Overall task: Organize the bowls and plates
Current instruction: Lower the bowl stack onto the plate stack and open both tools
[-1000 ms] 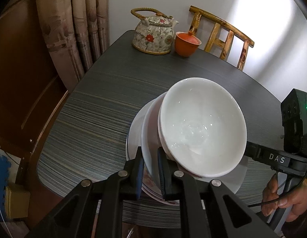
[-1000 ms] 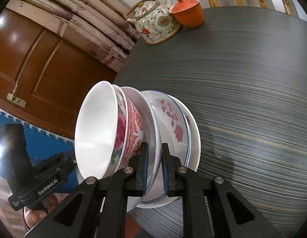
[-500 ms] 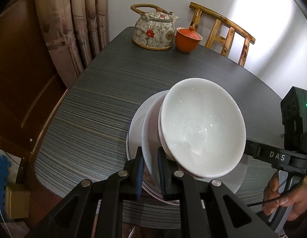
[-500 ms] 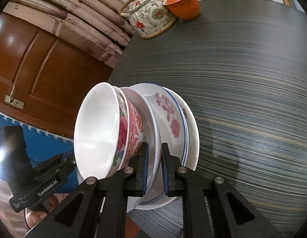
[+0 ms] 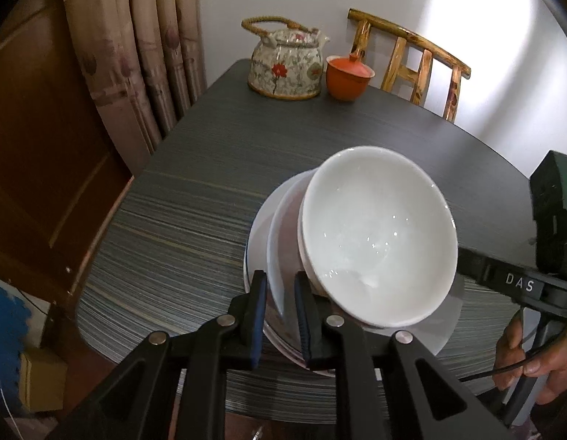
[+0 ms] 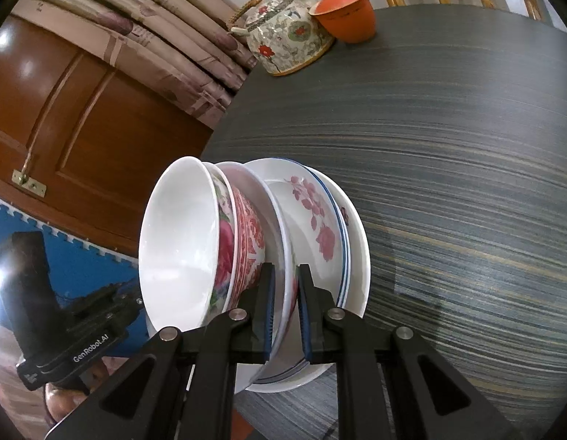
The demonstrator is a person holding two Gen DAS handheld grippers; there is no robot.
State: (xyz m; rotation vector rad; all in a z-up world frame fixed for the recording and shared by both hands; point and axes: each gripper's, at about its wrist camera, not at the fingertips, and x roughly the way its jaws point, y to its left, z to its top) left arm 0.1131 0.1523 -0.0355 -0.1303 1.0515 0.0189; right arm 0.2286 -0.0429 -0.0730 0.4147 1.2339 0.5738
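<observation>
Now the stack of crockery sits on the dark, streaked tabletop (image 5: 217, 168) near its close edge: a plain white glossy bowl (image 5: 379, 234) on top, nested in a red-patterned bowl (image 6: 248, 234), which rests on a white plate (image 6: 272, 212), then a shallow white dish with pink flowers and a blue rim line (image 6: 313, 220), then a wide white bottom plate (image 6: 358, 242). From each side a rim of the stack runs between a pair of black fingers. The left hand-held gripper (image 5: 280, 304) has the edge of a white plate in its gap, right under the white bowl; its jaws have just been opening, and a sliver of space shows beside the left pad, so it is no longer pinching. The right hand-held gripper (image 6: 285, 308) is clamped on the white plate's rim, with the red-patterned bowl just left of its fingers and the flowered dish just to their right. Far across the tabletop stand a floral ceramic teapot with a woven handle (image 5: 285, 69) and, touching or nearly touching it, a small orange lidded cup (image 5: 347, 77), with a wooden chair (image 5: 412, 62) behind them.
</observation>
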